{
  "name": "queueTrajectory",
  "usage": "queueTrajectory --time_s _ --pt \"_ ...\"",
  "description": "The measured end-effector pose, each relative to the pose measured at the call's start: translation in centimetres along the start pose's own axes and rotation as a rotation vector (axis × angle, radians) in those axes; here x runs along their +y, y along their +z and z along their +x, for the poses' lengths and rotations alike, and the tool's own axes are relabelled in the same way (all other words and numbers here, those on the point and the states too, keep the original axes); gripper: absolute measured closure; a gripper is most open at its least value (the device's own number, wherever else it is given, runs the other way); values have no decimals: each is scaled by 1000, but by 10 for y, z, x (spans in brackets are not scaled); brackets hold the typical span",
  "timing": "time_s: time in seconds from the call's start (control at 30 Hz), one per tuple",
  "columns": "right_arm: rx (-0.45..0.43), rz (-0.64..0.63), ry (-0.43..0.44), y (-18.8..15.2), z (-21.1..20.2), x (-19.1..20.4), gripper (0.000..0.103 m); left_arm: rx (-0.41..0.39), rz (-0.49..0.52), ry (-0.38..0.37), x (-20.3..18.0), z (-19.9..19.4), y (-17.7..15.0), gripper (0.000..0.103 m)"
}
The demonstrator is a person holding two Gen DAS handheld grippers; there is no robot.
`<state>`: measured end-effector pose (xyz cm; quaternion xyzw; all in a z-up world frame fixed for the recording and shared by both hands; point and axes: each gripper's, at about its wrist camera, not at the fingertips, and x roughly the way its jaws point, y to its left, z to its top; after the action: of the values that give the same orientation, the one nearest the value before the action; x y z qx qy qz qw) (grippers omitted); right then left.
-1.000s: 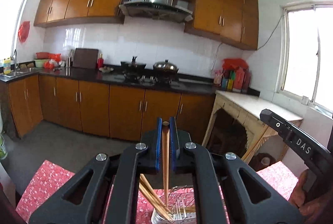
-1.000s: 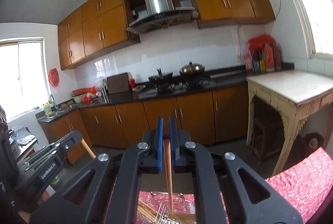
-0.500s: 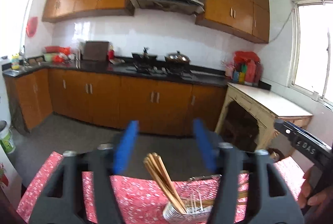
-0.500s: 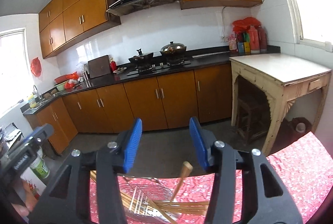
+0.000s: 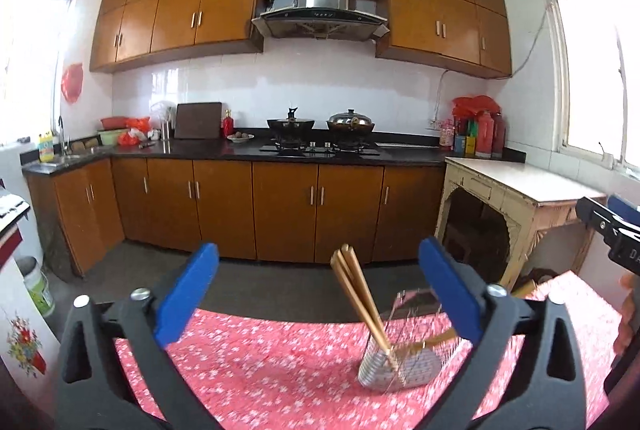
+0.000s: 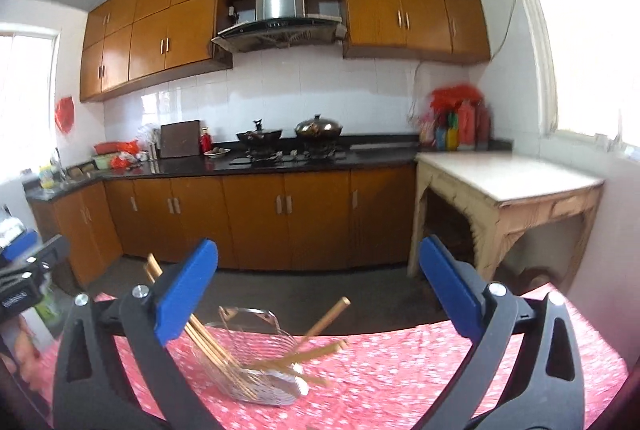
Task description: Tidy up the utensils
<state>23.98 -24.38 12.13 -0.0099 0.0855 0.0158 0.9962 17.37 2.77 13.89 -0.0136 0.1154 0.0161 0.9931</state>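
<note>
Ahead of us: chopsticks (image 5: 362,304) lean in the wire basket (image 5: 404,362) on the red cloth (image 5: 260,362).
Left gripper (image 5: 318,294): we hold it wide, just opened, empty.
Right gripper (image 6: 318,294): likewise just opened, wide, gripping nothing; basket below it.

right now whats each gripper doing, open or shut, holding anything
left gripper: open, jaws just opened wide, holding nothing; wooden chopsticks stand free in the wire mesh basket.
right gripper: open, jaws just opened wide, holding nothing.
</note>
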Motion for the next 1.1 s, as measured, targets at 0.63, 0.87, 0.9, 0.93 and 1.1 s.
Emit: queueTrajectory --time_s 0.63,0.87,0.9,0.93,1.1 --pt "-75 -59 60 -138 -117 49 4 -15 17 -50 2 -87 -116 2" --pt "-63 -28 66 -157 -129 44 4 -39 40 -33 -5 -104 -141 2" --pt "-59 -21 67 -160 -131 43 4 -39 41 -30 -6 -106 -143 2" --pt "-56 -16 67 -163 -132 42 4 -38 44 -27 -6 -107 -144 2" --pt "-59 -26 56 -169 -141 44 4 -21 43 -23 -8 -113 -151 2"
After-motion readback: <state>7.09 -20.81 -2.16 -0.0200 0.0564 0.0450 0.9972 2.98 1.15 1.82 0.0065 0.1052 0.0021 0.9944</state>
